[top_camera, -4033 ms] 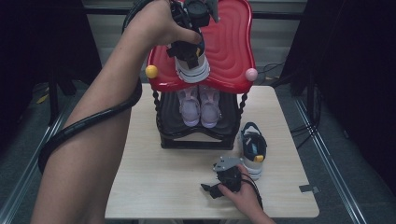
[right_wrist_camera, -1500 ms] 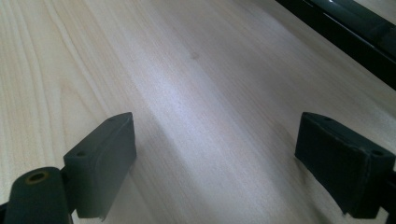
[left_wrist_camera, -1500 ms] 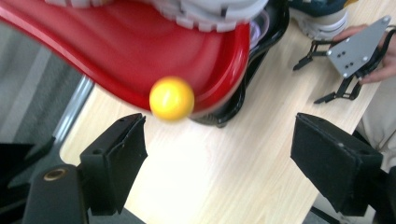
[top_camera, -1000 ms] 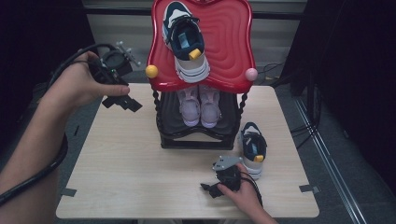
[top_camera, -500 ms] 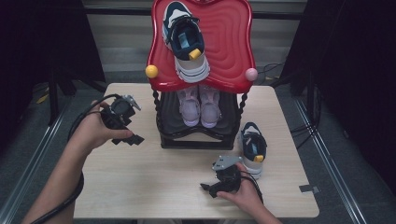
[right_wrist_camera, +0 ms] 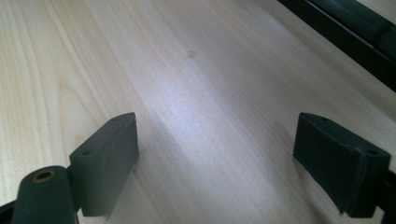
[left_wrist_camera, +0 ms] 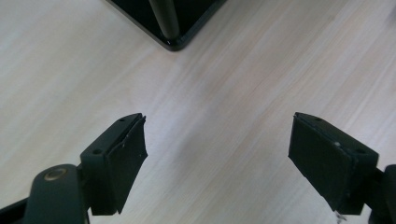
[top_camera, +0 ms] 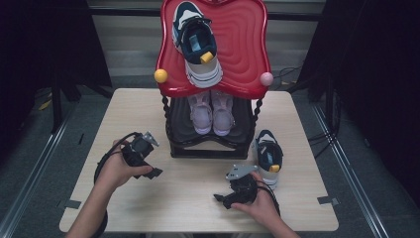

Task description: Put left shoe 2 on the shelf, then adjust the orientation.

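Observation:
A navy and white shoe (top_camera: pixel 197 44) with a yellow toggle lies on the red top shelf (top_camera: pixel 242 44) of a small rack. A pair of pale pink shoes (top_camera: pixel 212 111) stands on the black lower shelf (top_camera: pixel 198 146). A second navy shoe (top_camera: pixel 267 156) stands on the table to the right of the rack. My left gripper (top_camera: pixel 148 169) (left_wrist_camera: pixel 217 158) hangs low over the table left of the rack, open with nothing between its jaws. My right gripper (top_camera: pixel 222 201) (right_wrist_camera: pixel 215 158) rests near the front edge beside that second shoe, also open and empty.
The light wooden table (top_camera: pixel 129 109) carries the rack at its back middle. The rack's black base corner (left_wrist_camera: pixel 170 28) lies just ahead of the left jaws, and its base edge (right_wrist_camera: pixel 355 37) runs past the right jaws. Cables trail from both grippers.
My left hand has come down from the height of the red shelf to just above the table, left of the rack. The shoe stays on the top shelf. The right hand has kept still.

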Motion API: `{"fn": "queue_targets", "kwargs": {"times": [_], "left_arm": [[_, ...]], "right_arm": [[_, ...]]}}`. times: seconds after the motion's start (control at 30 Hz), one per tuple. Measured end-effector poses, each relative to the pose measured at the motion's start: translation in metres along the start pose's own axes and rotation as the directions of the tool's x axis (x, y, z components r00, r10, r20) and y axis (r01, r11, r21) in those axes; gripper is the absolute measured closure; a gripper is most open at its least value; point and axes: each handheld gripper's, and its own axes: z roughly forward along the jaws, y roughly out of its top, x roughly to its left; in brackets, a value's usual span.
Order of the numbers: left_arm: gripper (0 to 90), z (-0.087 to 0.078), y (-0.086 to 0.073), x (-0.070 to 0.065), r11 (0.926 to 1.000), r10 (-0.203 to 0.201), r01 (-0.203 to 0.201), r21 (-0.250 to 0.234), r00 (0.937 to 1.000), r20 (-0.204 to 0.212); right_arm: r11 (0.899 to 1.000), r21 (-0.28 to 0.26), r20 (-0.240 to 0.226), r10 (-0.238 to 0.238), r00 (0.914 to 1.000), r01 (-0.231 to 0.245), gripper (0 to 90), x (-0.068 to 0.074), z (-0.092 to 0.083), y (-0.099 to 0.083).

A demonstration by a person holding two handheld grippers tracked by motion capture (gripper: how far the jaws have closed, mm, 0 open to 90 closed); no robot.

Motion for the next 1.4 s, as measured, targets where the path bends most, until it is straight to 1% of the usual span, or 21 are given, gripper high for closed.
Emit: {"fn": "queue_targets", "kwargs": {"times": [0.13, 0.2, 0.3, 0.33, 0.43, 0.5, 0.53, 0.6, 0.63, 0.67, 0.73, 0.77, 0.8, 0.87, 0.9, 1.07, 1.1, 1.13, 1.23, 1.3, 1.4], "left_arm": [[18.2, 0.020, -0.012, -0.003, 0.9999, -0.013, 0.013, 0.005, 0.9999, -0.006], [18.2, 0.028, -0.018, -0.004, 0.9998, -0.017, 0.017, -0.011, 0.9997, -0.018], [18.2, 0.036, -0.025, -0.006, 0.9996, -0.026, 0.025, -0.016, 0.9993, -0.026], [18.1, 0.038, -0.027, -0.006, 0.9997, -0.014, 0.014, -0.021, 0.9996, -0.024], [17.9, 0.044, -0.032, -0.007, 0.9984, -0.030, 0.029, -0.048, 0.9994, -0.020], [18.0, 0.047, -0.036, -0.006, 0.9967, -0.025, 0.022, -0.078, 0.9993, -0.029], [17.9, 0.048, -0.038, -0.007, 0.9957, -0.037, 0.035, -0.086, 0.9990, -0.024], [18.0, 0.051, -0.042, -0.007, 0.9940, -0.036, 0.032, -0.105, 0.9987, -0.036], [18.0, 0.053, -0.044, -0.008, 0.9932, -0.039, 0.036, -0.111, 0.9988, -0.031], [17.9, 0.054, -0.045, -0.008, 0.9935, -0.043, 0.039, -0.106, 0.9985, -0.033], [16.5, 0.056, -0.048, -0.007, 0.9912, -0.057, 0.056, -0.120, 0.9983, -0.006], [16.2, 0.057, -0.049, -0.008, 0.9882, -0.074, 0.072, -0.135, 0.9972, -0.010], [15.8, 0.057, -0.050, -0.007, 0.9877, -0.068, 0.065, -0.142, 0.9975, -0.016], [15.4, 0.057, -0.053, -0.006, 0.9849, -0.067, 0.066, -0.160, 0.9978, -0.002], [15.3, 0.057, -0.053, -0.006, 0.9844, -0.065, 0.063, -0.165, 0.9978, -0.008], [14.7, 0.058, -0.058, -0.007, 0.9779, -0.068, 0.066, -0.199, 0.9976, -0.007], [14.7, 0.058, -0.059, -0.007, 0.9765, -0.069, 0.065, -0.205, 0.9975, -0.013], [14.7, 0.059, -0.060, -0.008, 0.9738, -0.078, 0.074, -0.215, 0.9969, -0.009], [14.4, 0.059, -0.062, -0.007, 0.9711, -0.070, 0.067, -0.229, 0.9975, -0.005], [13.8, 0.059, -0.063, -0.007, 0.9682, -0.070, 0.066, -0.241, 0.9975, -0.008], [13.3, 0.060, -0.066, -0.008, 0.9640, -0.071, 0.067, -0.257, 0.9974, -0.009]], "right_arm": [[1.000, 0.012, -0.001, 0.002, 1.0000, -0.002, 14.3, -0.003, -0.003, 0.001], [1.000, 0.014, 0.002, 0.001, 1.0000, -0.001, 14.5, -0.004, -0.006, 0.002], [1.000, 0.021, -0.005, -0.008, 1.0000, 0.008, 14.5, -0.005, -0.009, 0.005], [0.999, 0.031, -0.008, -0.014, 0.9999, 0.014, 14.6, -0.005, -0.011, 0.006], [0.999, 0.040, -0.013, -0.017, 0.9998, 0.017, 14.6, -0.006, -0.015, 0.009], [0.999, 0.049, -0.026, -0.018, 0.9995, 0.019, 14.8, -0.007, -0.019, 0.011], [0.998, 0.054, -0.028, -0.031, 0.9991, 0.032, 14.8, -0.007, -0.020, 0.012], [0.997, 0.067, -0.030, -0.040, 0.9987, 0.042, 14.8, -0.008, -0.024, 0.014], [0.996, 0.071, -0.032, -0.044, 0.9985, 0.046, 14.8, -0.008, -0.026, 0.015], [0.996, 0.074, -0.034, -0.054, 0.9980, 0.056, 14.9, -0.009, -0.029, 0.016], [0.995, 0.079, -0.039, -0.055, 0.9977, 0.058, 14.9, -0.011, -0.032, 0.017], [0.995, 0.083, -0.044, -0.050, 0.9978, 0.054, 14.9, -0.011, -0.034, 0.018], [0.995, 0.087, -0.041, -0.054, 0.9977, 0.057, 15.1, -0.012, -0.036, 0.019], [0.992, 0.107, -0.047, -0.065, 0.9968, 0.070, 15.5, -0.015, -0.040, 0.020], [0.992, 0.109, -0.049, -0.062, 0.9969, 0.067, 15.9, -0.015, -0.042, 0.021], [0.982, 0.153, -0.060, -0.105, 0.9926, 0.113, 16.0, -0.018, -0.051, 0.024], [0.979, 0.159, -0.061, -0.123, 0.9906, 0.131, 16.0, -0.018, -0.054, 0.025], [0.980, 0.155, -0.062, -0.115, 0.9914, 0.123, 16.0, -0.018, -0.056, 0.027], [0.980, 0.153, -0.068, -0.117, 0.9908, 0.126, 16.0, -0.019, -0.064, 0.030], [0.978, 0.157, -0.069, -0.130, 0.9891, 0.140, 16.0, -0.021, -0.068, 0.030], [0.975, 0.175, -0.075, -0.128, 0.9890, 0.139, 16.0, -0.023, -0.073, 0.030]]}}
